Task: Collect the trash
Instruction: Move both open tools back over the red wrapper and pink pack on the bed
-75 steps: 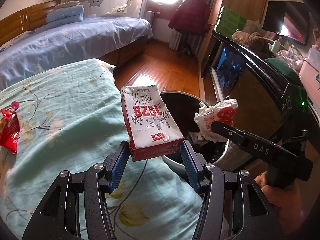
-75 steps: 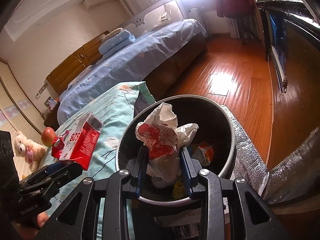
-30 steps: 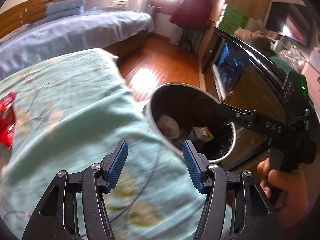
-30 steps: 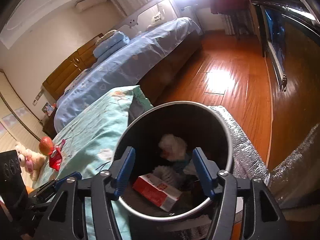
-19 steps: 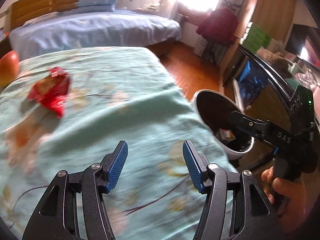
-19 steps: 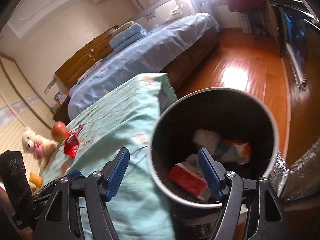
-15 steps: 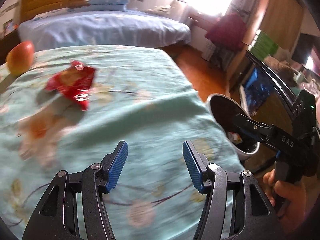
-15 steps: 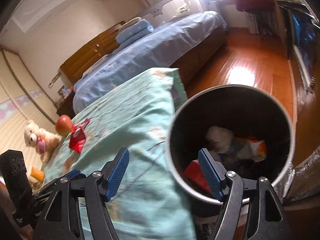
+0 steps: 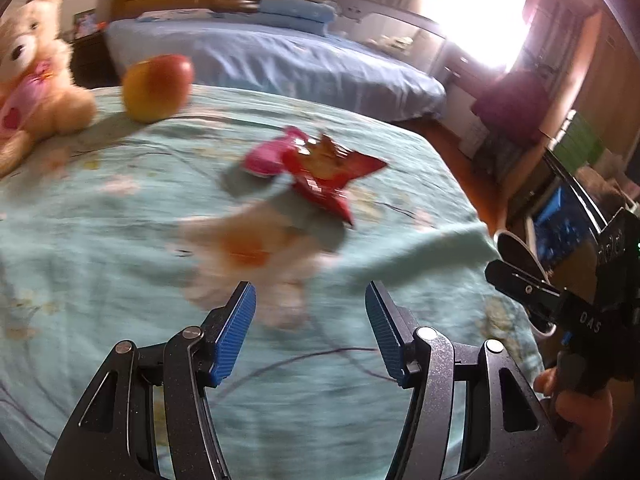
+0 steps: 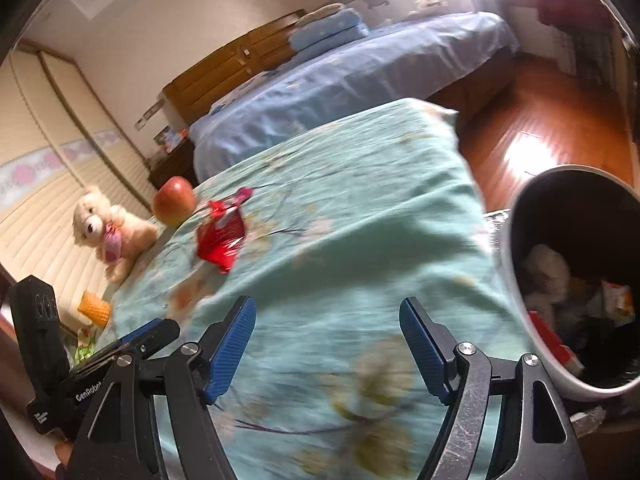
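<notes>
Both grippers are over the pale green floral bedspread (image 9: 100, 240) and neither has anything in it. The left gripper (image 9: 310, 330) has its blue ribbed pads spread apart with only blurry fabric between them, and the right gripper (image 10: 326, 348) is spread even wider, also empty. The trash still out is a crumpled red foil snack wrapper (image 9: 324, 178) lying on the bedspread ahead of the left gripper, touching something pink on its left side that's too blurred to identify. Behind it sit a red and yellow apple (image 9: 156, 86) and a cream teddy bear (image 9: 36, 76). The round white bin with a black inside (image 10: 576, 280) stands just off the bed's edge, holding crumpled white paper and a red carton.
</notes>
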The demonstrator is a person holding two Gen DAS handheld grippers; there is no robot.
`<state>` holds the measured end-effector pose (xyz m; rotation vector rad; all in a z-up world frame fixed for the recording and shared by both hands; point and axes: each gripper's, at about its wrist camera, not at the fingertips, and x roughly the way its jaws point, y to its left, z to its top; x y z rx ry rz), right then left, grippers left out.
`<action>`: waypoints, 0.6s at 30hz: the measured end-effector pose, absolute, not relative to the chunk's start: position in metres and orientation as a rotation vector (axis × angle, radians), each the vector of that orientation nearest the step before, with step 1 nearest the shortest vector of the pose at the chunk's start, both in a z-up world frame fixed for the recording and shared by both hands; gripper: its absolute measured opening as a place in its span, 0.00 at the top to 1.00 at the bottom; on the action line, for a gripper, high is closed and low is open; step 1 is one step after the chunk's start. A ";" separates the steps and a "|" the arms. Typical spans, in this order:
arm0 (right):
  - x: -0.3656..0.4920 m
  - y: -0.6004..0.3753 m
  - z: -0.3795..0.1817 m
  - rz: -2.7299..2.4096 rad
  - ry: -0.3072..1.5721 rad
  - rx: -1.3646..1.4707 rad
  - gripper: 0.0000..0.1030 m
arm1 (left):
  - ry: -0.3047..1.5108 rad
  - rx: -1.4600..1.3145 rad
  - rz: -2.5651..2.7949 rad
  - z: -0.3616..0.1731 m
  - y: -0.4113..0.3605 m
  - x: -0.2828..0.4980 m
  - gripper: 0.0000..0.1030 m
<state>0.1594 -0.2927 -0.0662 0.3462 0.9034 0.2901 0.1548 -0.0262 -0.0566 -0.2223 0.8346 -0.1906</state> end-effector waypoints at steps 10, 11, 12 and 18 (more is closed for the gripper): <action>0.180 -0.234 -0.065 0.400 0.924 0.281 0.26 | 0.842 -0.244 -0.105 -0.061 0.020 0.162 0.44; 0.183 -0.229 -0.066 0.408 0.929 0.274 0.25 | 0.843 -0.239 -0.102 -0.061 0.023 0.164 0.44; 0.185 -0.224 -0.066 0.416 0.933 0.269 0.25 | 0.844 -0.233 -0.100 -0.061 0.025 0.166 0.44; 0.206 -0.192 -0.072 0.459 0.954 0.235 0.25 | 0.859 -0.201 -0.100 -0.062 0.032 0.178 0.44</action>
